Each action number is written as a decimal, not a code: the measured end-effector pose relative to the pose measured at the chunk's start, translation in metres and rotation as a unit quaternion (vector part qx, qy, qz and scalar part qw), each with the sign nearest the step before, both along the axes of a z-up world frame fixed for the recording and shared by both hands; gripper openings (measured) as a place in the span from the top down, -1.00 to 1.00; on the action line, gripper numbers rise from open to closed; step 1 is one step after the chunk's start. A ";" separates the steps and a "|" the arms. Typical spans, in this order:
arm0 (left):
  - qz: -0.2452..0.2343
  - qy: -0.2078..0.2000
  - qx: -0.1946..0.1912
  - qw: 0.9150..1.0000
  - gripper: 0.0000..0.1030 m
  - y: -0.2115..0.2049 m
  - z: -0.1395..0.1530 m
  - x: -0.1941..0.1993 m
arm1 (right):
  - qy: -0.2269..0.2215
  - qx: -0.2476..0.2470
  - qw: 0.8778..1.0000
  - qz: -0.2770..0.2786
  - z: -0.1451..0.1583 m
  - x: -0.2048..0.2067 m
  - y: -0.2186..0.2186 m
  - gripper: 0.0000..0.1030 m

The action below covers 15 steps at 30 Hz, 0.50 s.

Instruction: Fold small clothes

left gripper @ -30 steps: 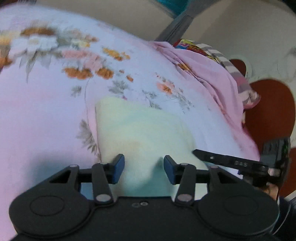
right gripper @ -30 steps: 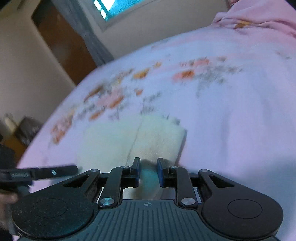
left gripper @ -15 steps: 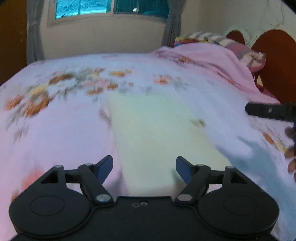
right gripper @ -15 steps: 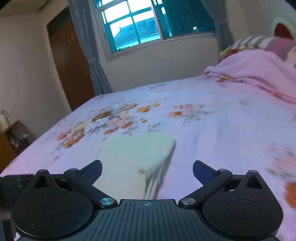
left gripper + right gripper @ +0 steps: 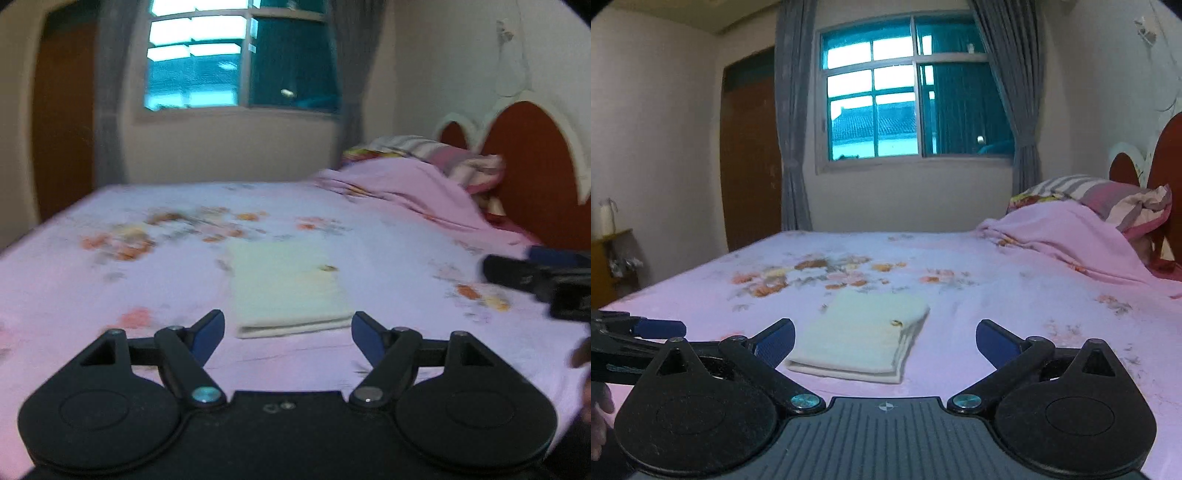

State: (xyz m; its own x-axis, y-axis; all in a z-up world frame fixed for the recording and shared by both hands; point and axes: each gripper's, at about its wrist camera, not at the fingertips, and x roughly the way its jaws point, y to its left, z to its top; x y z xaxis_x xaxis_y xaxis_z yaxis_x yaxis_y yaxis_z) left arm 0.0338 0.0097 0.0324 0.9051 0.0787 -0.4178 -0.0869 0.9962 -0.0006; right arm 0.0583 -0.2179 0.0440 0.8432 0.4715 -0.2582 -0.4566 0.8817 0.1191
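A pale cream cloth (image 5: 864, 341), folded into a neat rectangle with its layered edges showing along the near and right sides, lies flat on the bed, just this side of the cluster of orange and pink printed flowers (image 5: 812, 275). A small dark-and-gold mark sits on its top face near the right edge. Nothing touches it. The left gripper (image 5: 288, 336) hangs in the air a little short of the cloth, its blue-padded fingers (image 5: 208, 334) spread wide with only bedsheet between them. The right gripper (image 5: 885, 341) hangs beside it, fingers (image 5: 999, 341) splayed as far as they go, also empty and clear of the fabric. Each gripper shows at the edge of the other's camera. The lilac floral bedsheet (image 5: 997, 314) stretches smooth around the cloth. Toward the head of the bed a pink blanket (image 5: 1067, 236) is heaped against a striped pillow (image 5: 1108, 195) and a red headboard (image 5: 524, 173). Beyond the bed are a window (image 5: 905, 107) with grey curtains (image 5: 792, 122) and a brown door (image 5: 750, 158).
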 end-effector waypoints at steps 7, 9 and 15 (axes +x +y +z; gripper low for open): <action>0.035 0.016 0.032 0.999 -0.48 -0.009 0.015 -0.019 | 0.009 -0.009 1.000 -0.026 0.011 -0.016 0.004 -1.00; 0.045 0.007 0.025 0.999 -0.48 -0.009 0.019 -0.027 | 0.013 -0.001 0.999 -0.030 0.015 -0.023 -0.005 -1.00; 0.041 0.013 0.008 0.999 -0.47 -0.008 0.023 -0.027 | 0.019 0.007 0.999 -0.034 0.016 -0.034 -0.013 -1.00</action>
State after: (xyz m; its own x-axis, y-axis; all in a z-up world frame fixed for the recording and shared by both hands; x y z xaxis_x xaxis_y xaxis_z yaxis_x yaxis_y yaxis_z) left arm 0.0072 0.0017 0.0549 0.8845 0.1587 -0.4387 -0.1678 0.9857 0.0182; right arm 0.0243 -0.2305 0.0599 0.8632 0.4170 -0.2847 -0.3903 0.9087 0.1477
